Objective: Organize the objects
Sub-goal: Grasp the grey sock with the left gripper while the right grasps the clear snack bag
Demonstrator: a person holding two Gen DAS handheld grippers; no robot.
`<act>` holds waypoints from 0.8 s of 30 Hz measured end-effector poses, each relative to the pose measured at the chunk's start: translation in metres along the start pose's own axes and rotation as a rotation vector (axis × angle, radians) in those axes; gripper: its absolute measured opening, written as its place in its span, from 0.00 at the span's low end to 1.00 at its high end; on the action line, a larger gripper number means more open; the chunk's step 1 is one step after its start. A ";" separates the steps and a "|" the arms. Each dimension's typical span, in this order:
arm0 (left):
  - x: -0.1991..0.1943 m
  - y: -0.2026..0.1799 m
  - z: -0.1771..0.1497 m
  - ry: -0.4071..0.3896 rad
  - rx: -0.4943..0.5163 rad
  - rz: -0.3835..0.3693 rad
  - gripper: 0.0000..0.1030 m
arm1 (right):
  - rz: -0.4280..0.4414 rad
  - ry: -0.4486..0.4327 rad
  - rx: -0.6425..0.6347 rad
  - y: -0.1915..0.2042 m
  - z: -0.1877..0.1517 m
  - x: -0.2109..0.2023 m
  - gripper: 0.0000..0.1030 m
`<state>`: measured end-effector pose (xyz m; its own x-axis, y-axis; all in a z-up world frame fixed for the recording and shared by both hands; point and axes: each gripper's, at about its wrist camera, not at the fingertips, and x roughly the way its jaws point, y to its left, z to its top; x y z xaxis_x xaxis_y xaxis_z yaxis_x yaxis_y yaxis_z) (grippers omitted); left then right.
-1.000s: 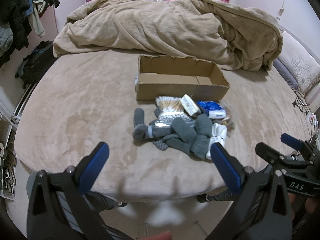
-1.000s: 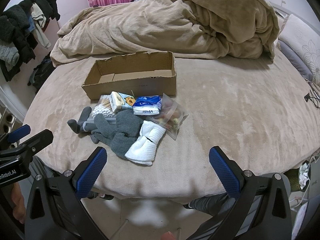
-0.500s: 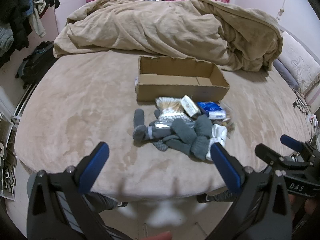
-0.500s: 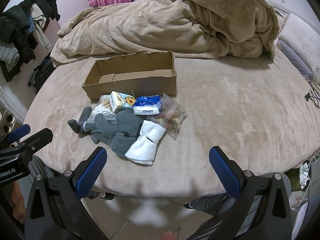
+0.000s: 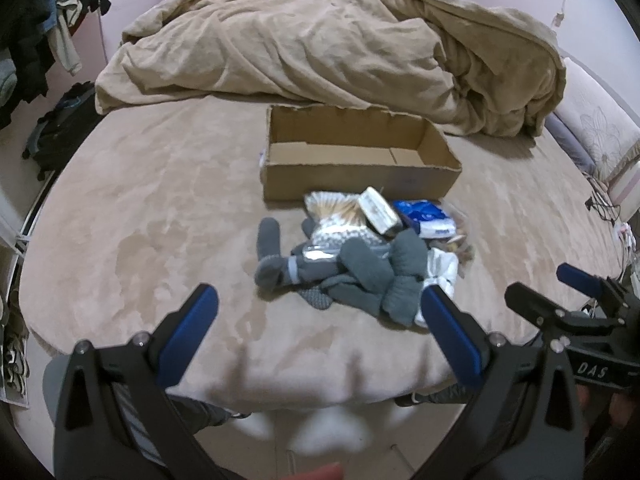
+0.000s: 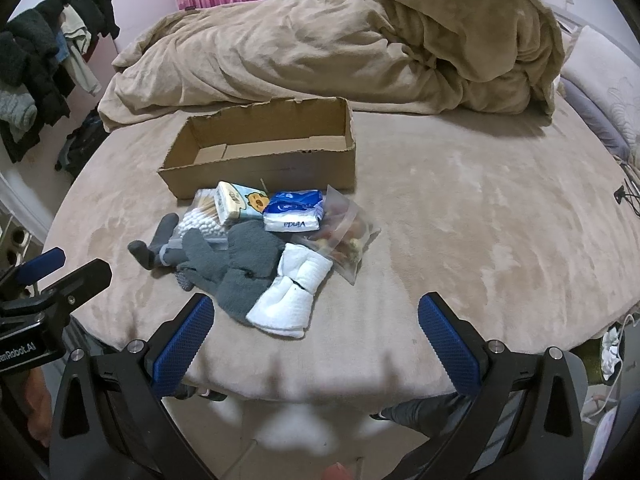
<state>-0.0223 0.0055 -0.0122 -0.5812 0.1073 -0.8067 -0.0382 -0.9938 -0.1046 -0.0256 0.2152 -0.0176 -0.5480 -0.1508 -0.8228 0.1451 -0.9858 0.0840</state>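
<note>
An empty cardboard box lies on the bed. In front of it is a pile: grey socks and gloves, white socks, a cotton-swab bag, a tissue pack with a cartoon, a blue Vinda tissue pack, and a clear zip bag of small items. My left gripper is open and empty, short of the pile. My right gripper is open and empty, near the white socks.
A crumpled tan duvet fills the far side of the bed. A pillow lies at the right. Clothes hang at the left, a dark bag sits on the floor. Cables lie at the bed's right edge.
Both grippers have moved slightly forward toward the pile. Nothing on the bed has moved.
</note>
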 end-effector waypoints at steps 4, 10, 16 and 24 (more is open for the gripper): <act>0.024 0.000 0.004 0.005 0.011 0.001 0.99 | 0.005 -0.009 -0.012 -0.002 0.005 0.019 1.00; 0.065 0.004 0.010 0.019 0.024 0.018 0.99 | 0.018 -0.010 -0.019 -0.009 0.017 0.054 0.98; 0.103 0.018 0.014 0.033 0.023 0.031 0.88 | 0.007 -0.014 -0.011 -0.018 0.032 0.088 0.93; 0.120 0.019 0.019 0.016 0.072 0.007 0.82 | 0.030 -0.024 -0.048 -0.017 0.047 0.109 0.83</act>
<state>-0.1082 -0.0008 -0.0993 -0.5682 0.1007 -0.8167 -0.0928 -0.9940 -0.0580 -0.1262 0.2125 -0.0822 -0.5622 -0.1826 -0.8066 0.2005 -0.9763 0.0813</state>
